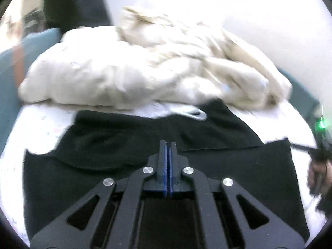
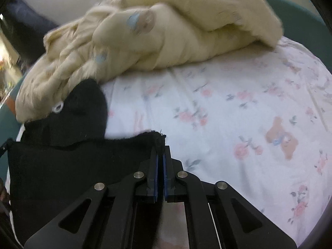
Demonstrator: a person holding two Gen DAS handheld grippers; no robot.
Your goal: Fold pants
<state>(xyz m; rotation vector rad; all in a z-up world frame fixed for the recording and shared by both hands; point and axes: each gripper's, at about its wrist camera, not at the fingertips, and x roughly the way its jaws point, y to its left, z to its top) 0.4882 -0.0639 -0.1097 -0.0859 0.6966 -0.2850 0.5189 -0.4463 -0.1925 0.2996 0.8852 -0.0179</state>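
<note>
Pants [image 1: 128, 143], black, lie spread on a bed whose floral sheet [image 2: 238, 108] carries pink roses and a small bear print. In the left wrist view the dark cloth fills the lower middle of the frame, one layer lapped over another with a straight edge running across just beyond the left gripper [image 1: 167, 145]. That gripper's jaws are pressed fully together, blue pads meeting, with nothing between them; it hangs over the pants and whether it touches the cloth cannot be told. Beyond the pants a cream duvet [image 1: 132, 70] sits bunched in a heap across the far side of the bed, and a white drawstring loop [image 1: 195, 114] lies where the pants meet it. At the right edge of that view a hand [image 1: 317, 172] shows below a green light, blurred. In the right wrist view the right gripper [image 2: 160, 149] is nearly closed, pinching a frayed corner of the pants between its pads; the cloth stretches away to the left from that corner, with another dark fold rising toward the duvet. The sheet to the right of the gripper is bare.
</note>
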